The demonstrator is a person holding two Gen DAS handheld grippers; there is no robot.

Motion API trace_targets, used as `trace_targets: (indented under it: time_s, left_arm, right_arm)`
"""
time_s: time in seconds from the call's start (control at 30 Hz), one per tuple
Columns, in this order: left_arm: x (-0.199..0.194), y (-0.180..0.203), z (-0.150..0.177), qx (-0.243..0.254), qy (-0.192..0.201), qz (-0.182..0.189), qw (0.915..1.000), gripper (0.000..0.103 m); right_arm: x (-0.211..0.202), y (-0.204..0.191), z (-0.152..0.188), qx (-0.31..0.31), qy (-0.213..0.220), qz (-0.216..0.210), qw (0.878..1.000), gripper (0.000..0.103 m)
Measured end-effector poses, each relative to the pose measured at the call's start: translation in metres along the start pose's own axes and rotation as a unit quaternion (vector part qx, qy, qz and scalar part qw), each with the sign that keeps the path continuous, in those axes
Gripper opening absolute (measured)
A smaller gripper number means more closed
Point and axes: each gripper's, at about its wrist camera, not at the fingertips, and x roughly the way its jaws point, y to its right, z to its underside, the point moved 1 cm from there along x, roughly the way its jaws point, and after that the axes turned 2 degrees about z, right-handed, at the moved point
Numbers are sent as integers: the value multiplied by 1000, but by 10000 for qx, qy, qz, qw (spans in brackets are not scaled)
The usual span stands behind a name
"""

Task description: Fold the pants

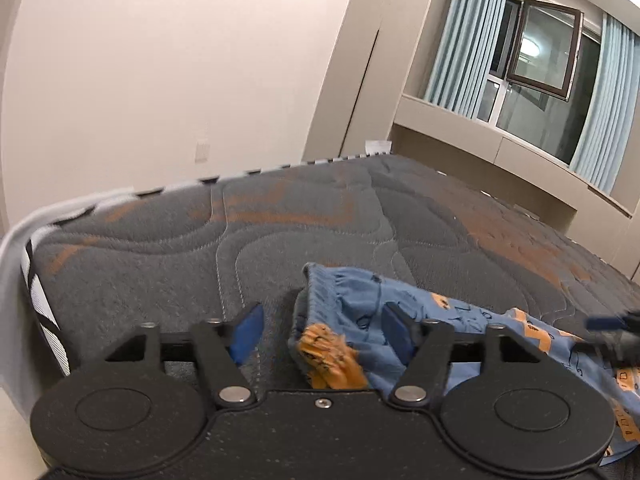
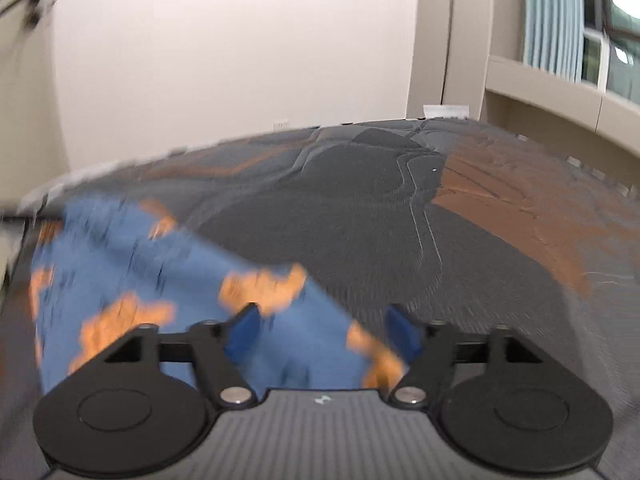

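Grippers stand released over a bed: left gripper straddles the waistband, right gripper hovers over a leg. Pinching the cloth's edges squarely looks wise. Blue pants with orange patches lie rumpled on the near side of the grey mattress.

In the right wrist view the pants are smeared by motion, their print unreadable, and the camera housing hides their near edge. In the left wrist view a dark blurred shape enters at the right edge; the pants run out of frame there.
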Motion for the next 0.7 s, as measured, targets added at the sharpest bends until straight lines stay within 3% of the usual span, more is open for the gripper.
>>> trace_targets:
  time_s: [0.1,0.17,0.2,0.33,0.47,0.6,0.7]
  left_arm:
    - [-3,24,2,86,-2,195,9998,78]
    - [-5,47,4,237,69,354,9991,92]
    - [-5,61,5,344,93,472,9983,93]
    - [7,128,8,779,-129,1305,9883,95]
    - [30,203,22,1501,-383,1850,9705,96]
    - [53,248,50,2116,-916,1962,9531,95]
    - [60,252,64,2278,-1200,1846,9485,94]
  right_arm:
    - [-21,-2,30,-180,-48,568,9982,88]
    - [-39,15,48,89,7,901,9959,92]
    - [-48,29,55,378,52,1096,9932,94]
    - [-84,73,76,1223,269,1586,9794,100]
    - [-93,103,99,1446,25,1835,9723,101]
    - [-103,132,114,1320,-241,2476,9595,101]
    - [-106,164,129,1265,-428,2929,9468,101]
